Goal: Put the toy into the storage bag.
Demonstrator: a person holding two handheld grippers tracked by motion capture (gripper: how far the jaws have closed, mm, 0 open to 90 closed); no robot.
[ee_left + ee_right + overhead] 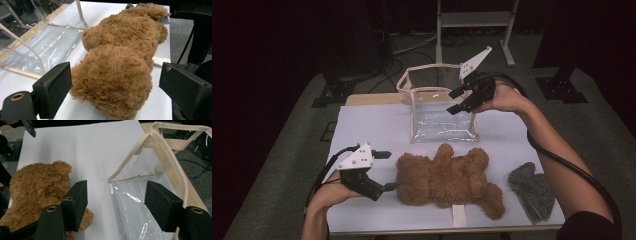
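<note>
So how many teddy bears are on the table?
1. The brown teddy bear lies near the front of the white table, between the left hand-held gripper and a grey knitted thing, in front of the clear bag. No others are visible.

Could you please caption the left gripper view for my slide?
Open left gripper straddling a brown teddy bear beside a clear tote bag.

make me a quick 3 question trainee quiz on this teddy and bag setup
1. True or false: the left gripper is clamped on the teddy bear.
2. Which thing does the right gripper hover over? A) grey knitted item B) clear plastic bag C) teddy bear
3. On which side of the teddy bear does the grey knitted item lie in the high view?

Key:
1. False; its jaws stand open on either side of the bear's end.
2. B
3. The right side.
</note>
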